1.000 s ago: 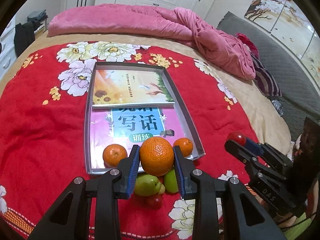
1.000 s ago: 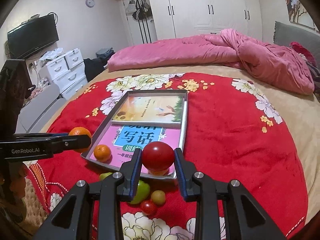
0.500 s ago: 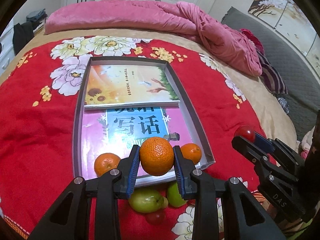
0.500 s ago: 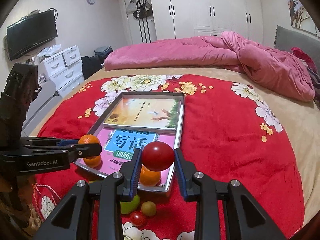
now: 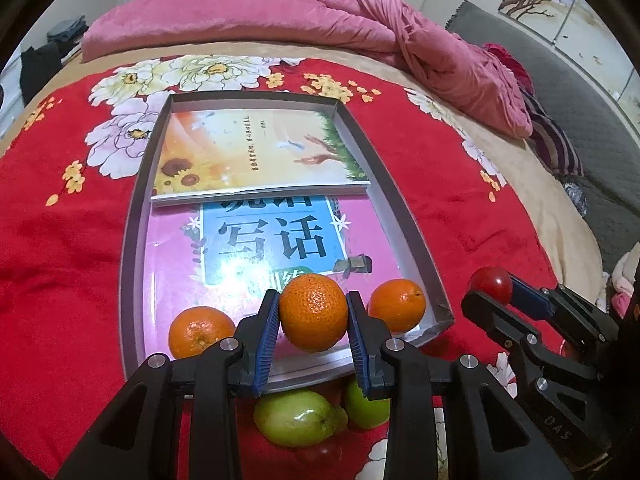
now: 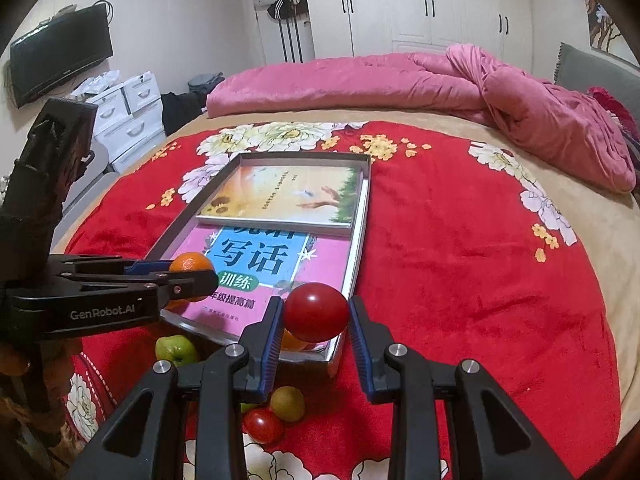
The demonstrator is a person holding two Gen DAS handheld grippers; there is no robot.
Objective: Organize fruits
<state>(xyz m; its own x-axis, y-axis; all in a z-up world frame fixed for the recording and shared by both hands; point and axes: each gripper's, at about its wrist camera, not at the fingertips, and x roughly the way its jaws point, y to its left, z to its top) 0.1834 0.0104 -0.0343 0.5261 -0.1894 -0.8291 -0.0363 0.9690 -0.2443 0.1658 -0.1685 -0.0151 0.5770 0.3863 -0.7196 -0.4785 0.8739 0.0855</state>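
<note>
While both fruits hang over the near end of the tray point(image 5: 416, 240), we judge this the placing step. Our left hand-held gripper point(image 5: 313, 322) pinches a dimpled, glossy orange point(image 5: 313, 312) between two oranges lying on the pink book point(image 5: 176, 256) — one point(image 5: 200, 331) at the near left, one point(image 5: 396, 305) at the near right corner. Our right hand-held gripper point(image 6: 316, 320) pinches a smooth red tomato point(image 6: 316, 311). Next: lower, then release gently — round fruit rolls. Green fruits point(image 5: 296, 416) wait on the bed point(image 5: 60, 240).

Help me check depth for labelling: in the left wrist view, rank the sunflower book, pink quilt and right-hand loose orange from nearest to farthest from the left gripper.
1. Loose orange, tray's near right corner.
2. Sunflower book, tray's far half.
3. Pink quilt, bed's far side.
</note>
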